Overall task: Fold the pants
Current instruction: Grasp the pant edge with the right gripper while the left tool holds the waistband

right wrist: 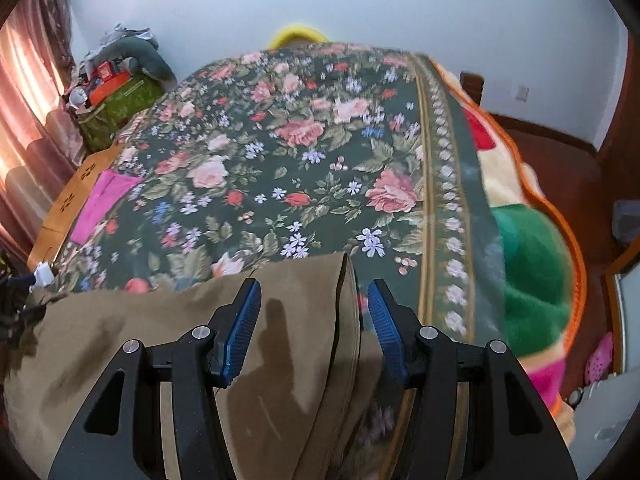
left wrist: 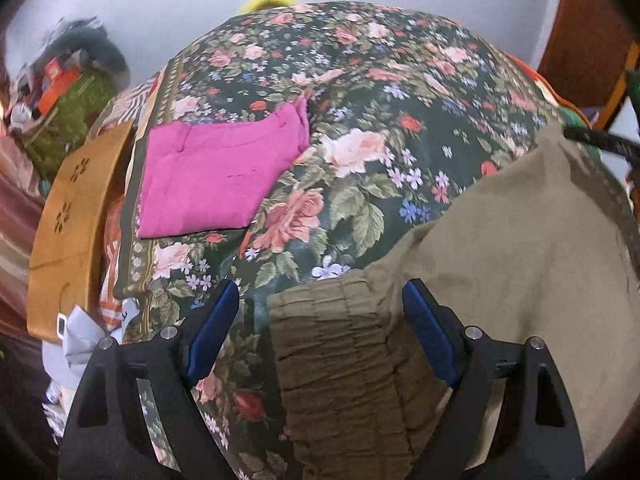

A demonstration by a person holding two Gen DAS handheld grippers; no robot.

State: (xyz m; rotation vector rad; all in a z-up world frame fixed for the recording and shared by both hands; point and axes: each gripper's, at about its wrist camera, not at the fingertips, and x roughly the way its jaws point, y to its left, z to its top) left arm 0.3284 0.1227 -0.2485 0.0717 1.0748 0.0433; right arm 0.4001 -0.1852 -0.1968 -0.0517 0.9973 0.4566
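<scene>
Olive-khaki pants (left wrist: 500, 280) lie on the floral bedspread (left wrist: 360, 92). In the left wrist view their gathered elastic waistband (left wrist: 340, 352) sits between the fingers of my left gripper (left wrist: 320, 308), which is open and just above it. In the right wrist view the pants (right wrist: 160, 340) spread to the left, and their leg-end edge (right wrist: 344, 320) lies between the fingers of my open right gripper (right wrist: 314, 308). Neither gripper holds cloth.
A folded pink garment (left wrist: 216, 176) lies on the bed's far left, also in the right wrist view (right wrist: 100, 204). A wooden bed board (left wrist: 68, 232) edges that side. A red, green and orange blanket (right wrist: 532, 272) hangs off the right side. A cluttered green box (right wrist: 120, 104) stands by the wall.
</scene>
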